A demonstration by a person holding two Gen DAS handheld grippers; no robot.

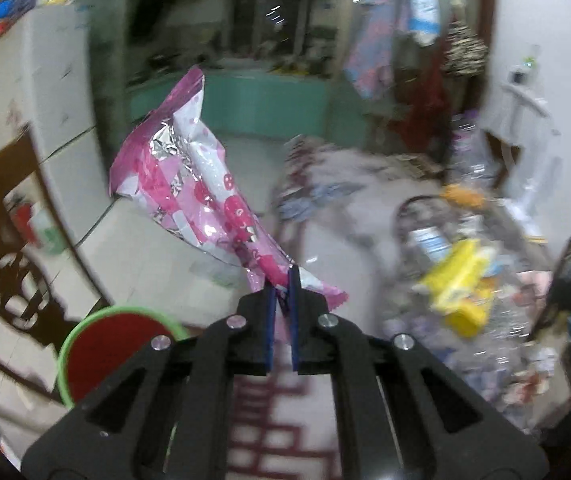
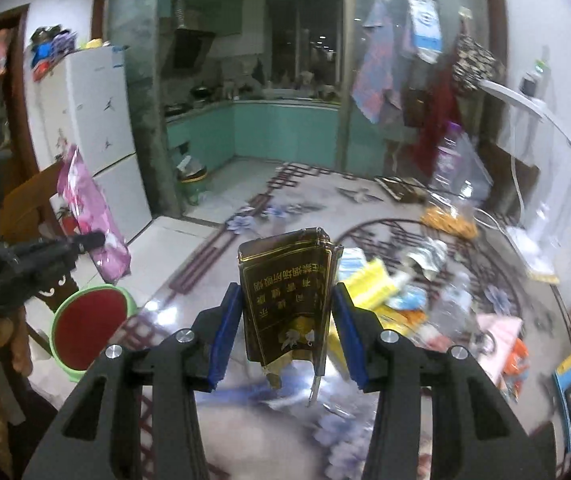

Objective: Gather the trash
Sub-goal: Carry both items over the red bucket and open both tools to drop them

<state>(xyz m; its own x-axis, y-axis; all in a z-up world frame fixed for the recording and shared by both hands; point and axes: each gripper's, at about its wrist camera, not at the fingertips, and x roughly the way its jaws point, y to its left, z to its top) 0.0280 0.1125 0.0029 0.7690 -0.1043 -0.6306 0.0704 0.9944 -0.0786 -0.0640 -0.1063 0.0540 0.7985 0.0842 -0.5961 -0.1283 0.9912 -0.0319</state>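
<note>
In the left wrist view, our left gripper (image 1: 282, 280) is pinched almost completely together on the lower corner of a pink foil wrapper (image 1: 189, 184). The wrapper stands up and away from the blue pads, lifted clear of the glass table (image 1: 325, 256). It is empty, crinkled film with a silvery inside, so we judge it very light, floppy and a little slick; a pinch on a flat sealed edge or corner, as here, is the sensible hold, since the body would only crumple. To the right of the table lies the blurred remaining litter, with a yellow packet (image 1: 461, 292) and clear plastic bottles among it. A green bin with a red liner (image 1: 117, 344) sits low at the left, beside the table edge.

In the right wrist view, our right gripper (image 2: 287, 320) stands partly open, with a dark gold-printed carton (image 2: 285, 296) upright between its pads, and both pads appear to press its sides. The carton is crushed and torn at the bottom; we judge it light, fairly stiff card that can buckle under a hard squeeze, so the flat side faces are the place to hold it. The green bin (image 2: 89, 320) shows at the lower left, the left gripper and pink wrapper above it, and the litter heap toward the table's right edge.
</note>
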